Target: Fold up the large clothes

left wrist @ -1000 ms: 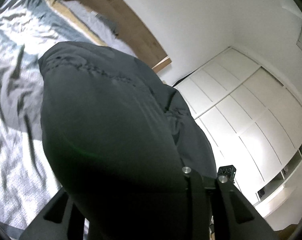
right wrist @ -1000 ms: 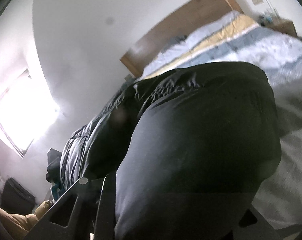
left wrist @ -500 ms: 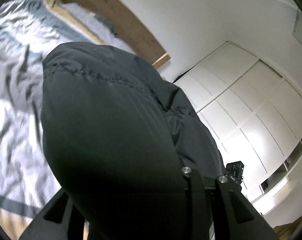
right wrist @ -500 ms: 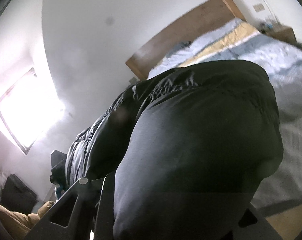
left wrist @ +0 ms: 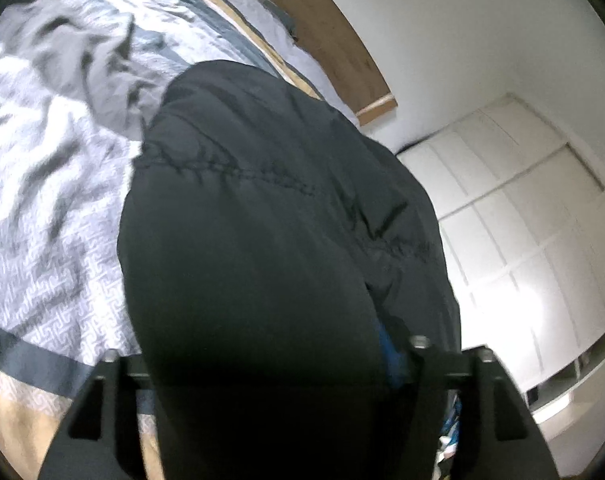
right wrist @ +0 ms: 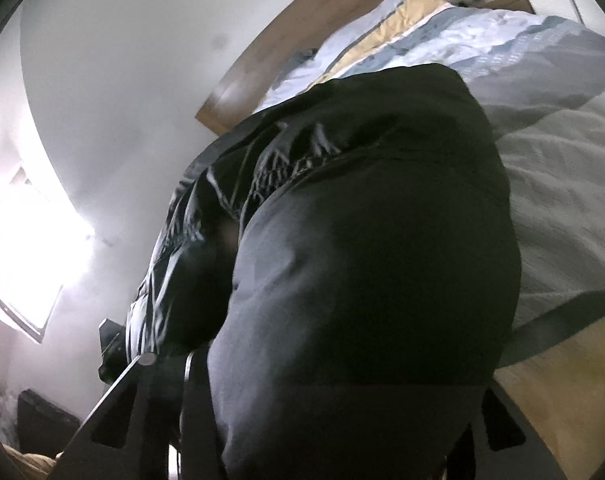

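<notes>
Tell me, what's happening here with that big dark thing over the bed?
A person holds a handheld gripper in each hand and is folding a large dark padded jacket. The left gripper and the right gripper each have the jacket bulging up between their jaws, so both seem clamped on it. It is lifted above the patterned grey bedspread, the wooden headboard behind. No fold is laid down yet.

A dark jacket [left wrist: 262, 240] of smooth, faintly shiny synthetic cloth, puckered along its stitched seams, bulges over matt black plastic gripper fingers [left wrist: 498, 408] capped with bright metal screws. Beneath lies a rumpled bedspread [left wrist: 50, 184] of woven, maze-patterned cloth, backed by a matt wooden headboard [left wrist: 326, 32] and smooth white-painted wardrobe doors [left wrist: 534, 220].
</notes>
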`<state>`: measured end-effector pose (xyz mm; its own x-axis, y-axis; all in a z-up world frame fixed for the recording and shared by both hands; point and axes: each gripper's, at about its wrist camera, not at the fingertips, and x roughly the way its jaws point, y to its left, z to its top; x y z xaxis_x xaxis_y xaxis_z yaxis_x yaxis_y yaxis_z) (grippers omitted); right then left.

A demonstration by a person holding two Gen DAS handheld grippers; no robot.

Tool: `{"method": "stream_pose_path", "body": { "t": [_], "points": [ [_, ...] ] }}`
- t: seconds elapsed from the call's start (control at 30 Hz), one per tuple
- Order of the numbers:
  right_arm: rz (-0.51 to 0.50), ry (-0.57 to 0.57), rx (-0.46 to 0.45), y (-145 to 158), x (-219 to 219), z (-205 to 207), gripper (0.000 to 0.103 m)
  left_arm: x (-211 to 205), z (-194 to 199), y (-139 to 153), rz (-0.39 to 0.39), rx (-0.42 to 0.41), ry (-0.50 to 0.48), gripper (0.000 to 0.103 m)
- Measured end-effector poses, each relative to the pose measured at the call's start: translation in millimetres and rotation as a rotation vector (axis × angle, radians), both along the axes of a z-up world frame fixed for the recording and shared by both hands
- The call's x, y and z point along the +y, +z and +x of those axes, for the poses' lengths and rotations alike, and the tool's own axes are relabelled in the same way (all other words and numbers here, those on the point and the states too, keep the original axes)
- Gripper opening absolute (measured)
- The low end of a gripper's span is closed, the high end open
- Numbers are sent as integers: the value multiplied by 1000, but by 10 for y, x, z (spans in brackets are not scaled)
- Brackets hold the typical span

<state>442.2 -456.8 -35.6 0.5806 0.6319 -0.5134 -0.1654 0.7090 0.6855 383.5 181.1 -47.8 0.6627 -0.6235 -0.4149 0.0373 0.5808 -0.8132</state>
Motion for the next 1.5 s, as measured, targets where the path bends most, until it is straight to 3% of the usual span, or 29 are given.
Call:
{"method": "stream_pose_path", "body": {
  "t": [0.13,0.33,0.6,0.73,0.9,1.07,1.27,1.5],
  "points": [
    [-15,-71,6,-65,-133,-93,81,194,-77,-105,-56,5,67,76],
    [-81,-173,-3,30,-369,-269,98,413,-215,-51,-2,44,135,79],
    [-138,-236,-6,118,-566,-604,99,671,-735,40,71,47,300,80],
    [-195,-237,-22,50,-530,-718,99,589,-979,57,212,59,368,80],
    [-258,-285,-35,-133,-483,-906,100,176,-1198,35,474,95,390,80],
    [-312,-322,-58,-154,-417,-1110,101,-233,-1339,71,614,100,408,80],
    [-406,-297,-56,3,-237,-1441,102,-522,-1585,274,656,111,431,80],
    [-498,-246,-68,259,135,-1983,103,-986,-2008,596,730,47,356,80]
  ]
}}
